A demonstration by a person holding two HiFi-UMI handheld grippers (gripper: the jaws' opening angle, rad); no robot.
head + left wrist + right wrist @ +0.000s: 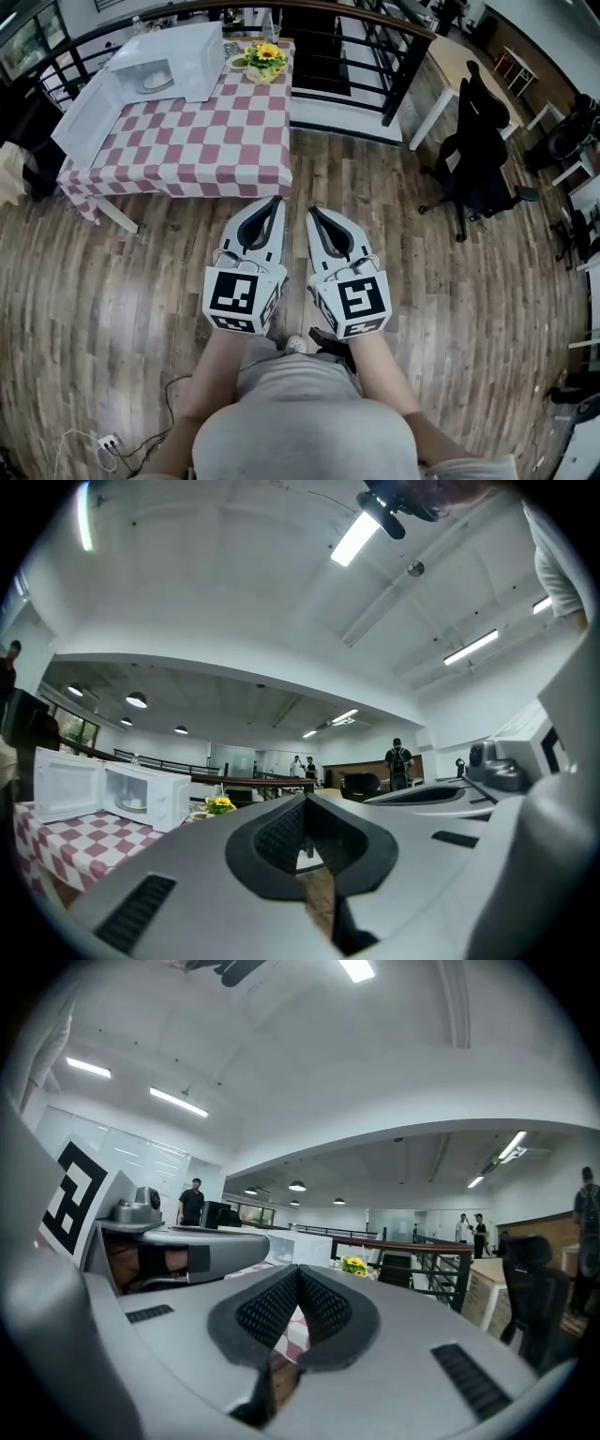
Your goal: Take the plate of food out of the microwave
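Head view: the plate (157, 82) sits inside the open microwave (178, 56), upper left, well apart from the left gripper (274, 201) and right gripper (313, 214).
Left gripper view: jaws together, empty.
Right gripper view: likewise.
The plate is likely stiff, slick and breakable (pinch its rim, keep it level).

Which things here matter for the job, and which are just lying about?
Job: microwave, door open; plate inside it; left gripper and right gripper, both shut, empty.
Lying about: flowers; chair; desk.
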